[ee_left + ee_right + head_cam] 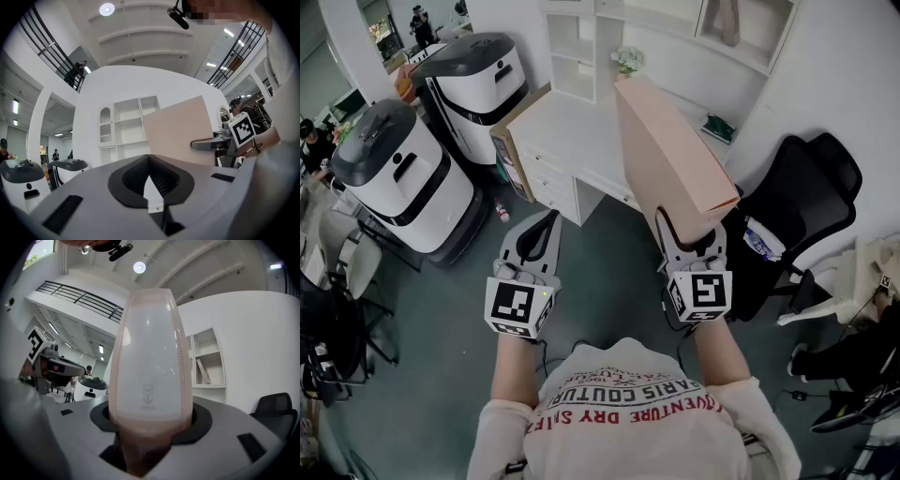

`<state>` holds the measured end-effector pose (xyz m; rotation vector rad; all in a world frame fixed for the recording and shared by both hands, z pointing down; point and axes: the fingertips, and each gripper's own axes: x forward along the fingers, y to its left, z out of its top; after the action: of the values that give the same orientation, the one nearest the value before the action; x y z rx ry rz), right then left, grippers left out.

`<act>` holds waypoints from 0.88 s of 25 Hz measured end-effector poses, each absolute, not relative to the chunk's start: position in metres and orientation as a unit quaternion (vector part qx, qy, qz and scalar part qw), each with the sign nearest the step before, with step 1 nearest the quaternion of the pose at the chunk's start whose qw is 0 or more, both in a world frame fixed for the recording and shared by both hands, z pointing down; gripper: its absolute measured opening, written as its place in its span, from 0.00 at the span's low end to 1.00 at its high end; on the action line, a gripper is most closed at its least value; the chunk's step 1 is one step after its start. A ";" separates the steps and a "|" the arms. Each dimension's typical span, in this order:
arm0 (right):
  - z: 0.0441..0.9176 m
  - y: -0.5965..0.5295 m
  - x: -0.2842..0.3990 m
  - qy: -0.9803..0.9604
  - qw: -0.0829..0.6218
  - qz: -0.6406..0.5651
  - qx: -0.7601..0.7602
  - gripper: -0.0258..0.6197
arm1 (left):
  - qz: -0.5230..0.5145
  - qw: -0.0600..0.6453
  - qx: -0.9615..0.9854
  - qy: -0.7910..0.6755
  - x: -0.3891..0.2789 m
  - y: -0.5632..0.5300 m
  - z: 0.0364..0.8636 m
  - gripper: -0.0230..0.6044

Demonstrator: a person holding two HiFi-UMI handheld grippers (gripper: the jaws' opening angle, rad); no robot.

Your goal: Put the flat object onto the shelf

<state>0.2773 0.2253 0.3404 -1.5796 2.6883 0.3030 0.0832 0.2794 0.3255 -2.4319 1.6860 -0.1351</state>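
The flat object is a pale pink file box, held on edge in front of me and slanting up toward the white desk. My right gripper is shut on its near end. In the right gripper view the box fills the gap between the jaws. My left gripper hangs level to the left of the box, shut and empty. Its own view shows its tips meeting, with the box and the right gripper off to the right. The white shelf unit stands above the desk.
Two white-and-black machines stand at the left. A cardboard box leans on the desk's left side. A black office chair is at the right. A small plant sits on the desk.
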 end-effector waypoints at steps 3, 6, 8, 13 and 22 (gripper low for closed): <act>0.342 0.227 0.275 0.858 0.005 0.095 -0.504 0.47 | -0.043 0.094 -0.816 0.569 0.079 0.283 0.324 0.05; 0.342 0.228 0.270 0.857 0.007 0.093 -0.507 0.47 | -0.039 0.097 -0.817 0.567 0.073 0.284 0.322 0.05; 0.342 0.230 0.264 0.855 0.007 0.093 -0.510 0.47 | -0.037 0.097 -0.819 0.564 0.066 0.285 0.321 0.05; 0.343 0.238 0.246 0.851 0.007 0.086 -0.517 0.48 | -0.035 0.099 -0.825 0.556 0.049 0.291 0.321 0.05; 0.352 0.238 0.215 0.848 0.005 0.071 -0.526 0.48 | -0.043 0.085 -0.829 0.551 0.009 0.295 0.339 0.05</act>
<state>0.2146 0.2383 0.3518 -1.6469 2.6544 0.2215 0.0094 0.2952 0.3386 -2.4734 1.6420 -0.1295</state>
